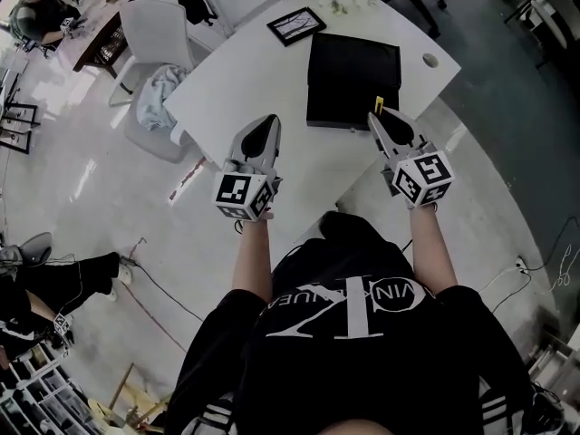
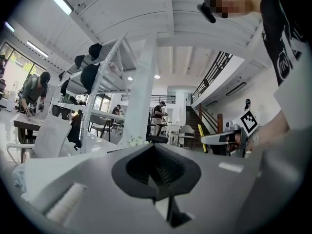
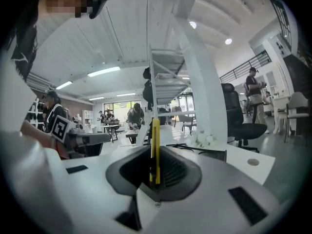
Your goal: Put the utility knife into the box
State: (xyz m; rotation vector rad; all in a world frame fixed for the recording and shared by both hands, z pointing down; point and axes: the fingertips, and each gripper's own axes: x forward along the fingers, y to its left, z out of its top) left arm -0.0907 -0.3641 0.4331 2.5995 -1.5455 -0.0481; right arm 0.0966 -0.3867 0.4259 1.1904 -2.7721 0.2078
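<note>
Utility knife [image 3: 155, 140], a slim yellow one, stands upright between the jaws of my right gripper [image 1: 379, 123], which are clamped on its lower part; in the right gripper view it sits dead centre of the frame, its top rising above the jaws. From the head view only its yellow tip shows, just at the near edge of the black box [image 1: 353, 71], towards that edge's right end. The box lies flat on the white table [image 1: 245, 89] in the upper middle of the frame, with a black picture frame [image 1: 296, 25] beyond it, up and to the left. My left gripper [image 1: 269, 125] hangs over the table's near edge, left of centre, well apart from the box, its jaws together with nothing between them.
</note>
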